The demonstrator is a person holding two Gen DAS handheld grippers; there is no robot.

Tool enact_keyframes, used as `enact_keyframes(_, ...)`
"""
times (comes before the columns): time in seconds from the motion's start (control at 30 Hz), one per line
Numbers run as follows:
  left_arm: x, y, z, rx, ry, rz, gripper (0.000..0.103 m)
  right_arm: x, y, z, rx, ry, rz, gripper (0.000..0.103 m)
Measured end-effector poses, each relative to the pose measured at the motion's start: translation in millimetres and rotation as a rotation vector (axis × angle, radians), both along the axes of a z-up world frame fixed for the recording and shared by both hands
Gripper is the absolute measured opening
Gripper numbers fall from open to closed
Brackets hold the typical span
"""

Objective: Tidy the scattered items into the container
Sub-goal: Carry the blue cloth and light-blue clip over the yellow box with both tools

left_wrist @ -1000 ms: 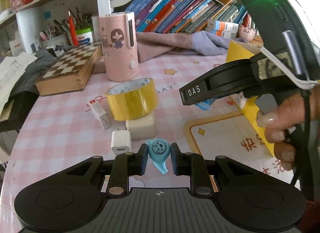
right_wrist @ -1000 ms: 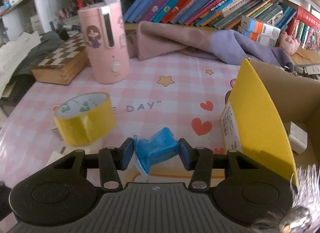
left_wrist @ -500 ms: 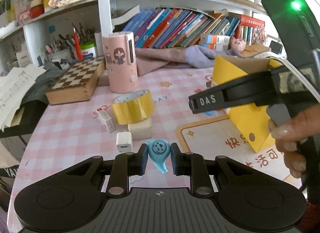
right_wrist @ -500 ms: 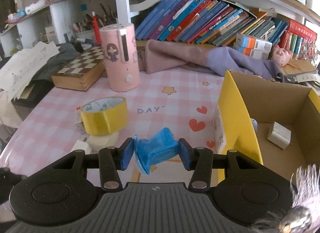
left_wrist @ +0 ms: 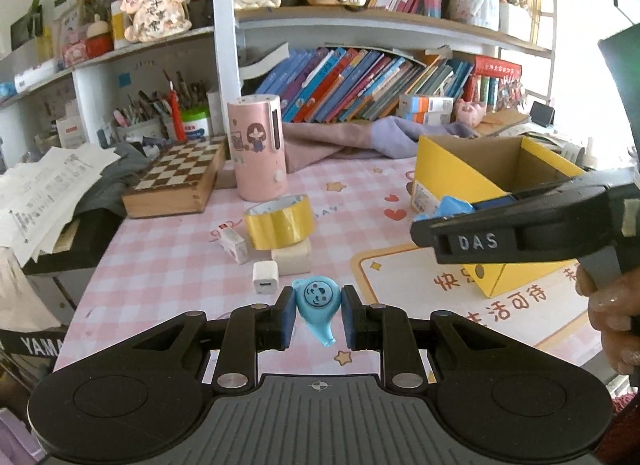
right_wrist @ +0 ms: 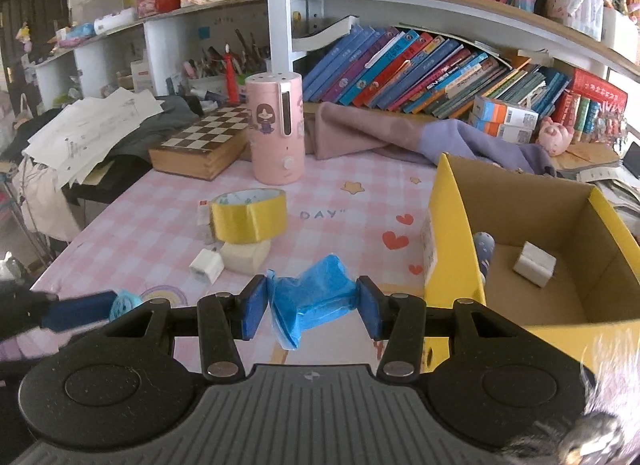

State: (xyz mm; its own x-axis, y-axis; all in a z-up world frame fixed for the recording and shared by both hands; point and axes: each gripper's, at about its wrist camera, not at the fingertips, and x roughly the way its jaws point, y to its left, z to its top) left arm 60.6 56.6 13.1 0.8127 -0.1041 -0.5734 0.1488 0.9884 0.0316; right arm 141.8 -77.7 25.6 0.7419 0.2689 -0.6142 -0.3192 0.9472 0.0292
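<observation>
My left gripper (left_wrist: 316, 315) is shut on a small light-blue whistle (left_wrist: 317, 305) and holds it above the pink checked table. My right gripper (right_wrist: 312, 307) is shut on a crumpled blue wrapped packet (right_wrist: 312, 299), raised just left of the yellow cardboard box (right_wrist: 448, 225). The box (left_wrist: 448, 181) is open on top; a white block (right_wrist: 534, 263) and a patterned item (right_wrist: 483, 245) lie inside. On the table lie a yellow tape roll (right_wrist: 248, 215), a cream eraser block (right_wrist: 245, 257), a white charger (right_wrist: 206, 265) and a small white carton (left_wrist: 233, 245).
A pink cylinder humidifier (right_wrist: 275, 131) and a wooden chess box (right_wrist: 200, 145) stand at the back. Mauve and purple cloth (right_wrist: 400, 137) lies before the bookshelf. Papers (right_wrist: 88, 133) overhang the left edge. The right gripper's body (left_wrist: 520, 237) crosses the left wrist view.
Both grippers have risen and pulled back from the table, each still holding its item. The box interior now shows in the right wrist view.
</observation>
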Motion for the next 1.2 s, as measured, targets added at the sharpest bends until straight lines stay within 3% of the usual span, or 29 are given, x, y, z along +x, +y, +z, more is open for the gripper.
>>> enact_keyframes(0.63, -61.4, -13.0, -1.2, 0.007, 0.005, -0.092, 0.023, -80.4, -23.3, -10.1, 0.031, 0.037, -0.093, 0.045)
enact_keyframes(1.2, -70.7, -49.1, -13.2, -0.009, 0.058, -0.249, 0.023, -120.5, -64.4, -26.3, 0.037, 0.119, -0.239, 0.045)
